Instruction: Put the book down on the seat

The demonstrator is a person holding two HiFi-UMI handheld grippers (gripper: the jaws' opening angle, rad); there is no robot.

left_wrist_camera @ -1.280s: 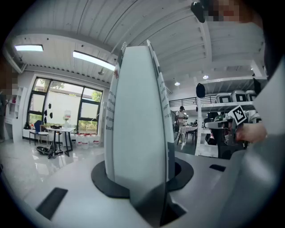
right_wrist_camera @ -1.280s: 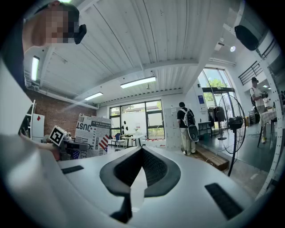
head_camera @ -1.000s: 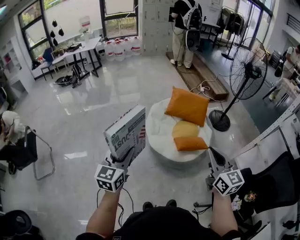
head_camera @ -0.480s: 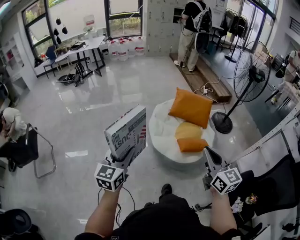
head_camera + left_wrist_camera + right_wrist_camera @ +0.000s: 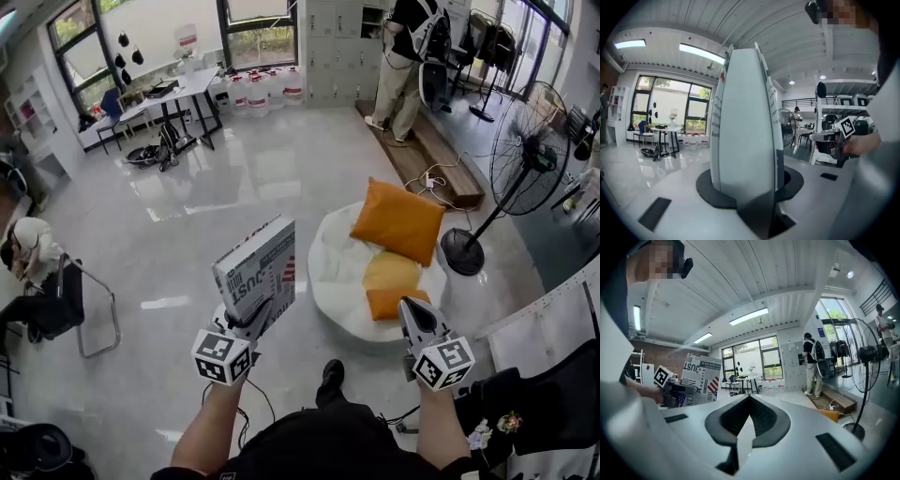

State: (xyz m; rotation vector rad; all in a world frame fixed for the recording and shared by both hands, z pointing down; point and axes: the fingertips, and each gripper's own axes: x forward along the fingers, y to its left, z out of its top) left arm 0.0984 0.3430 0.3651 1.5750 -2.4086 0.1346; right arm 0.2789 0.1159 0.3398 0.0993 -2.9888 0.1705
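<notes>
Now my left fingers (image 5: 242, 326) clamp the book (image 5: 255, 272) upright just short of the seat (image 5: 330, 272), ready for laying down; my right fingers (image 5: 412, 321) seem closed, empty.

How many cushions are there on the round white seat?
3: a large orange cushion at the far side, a yellow cushion in the middle, a small orange cushion nearest. Others may hide behind them.

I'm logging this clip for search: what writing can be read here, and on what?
"JUST": large letters on the cover of the book, plainest in the right gripper view.
Smaller print on the book's cover and side: too small or cut off to read.
Labels on the water bottles: too small.
</notes>
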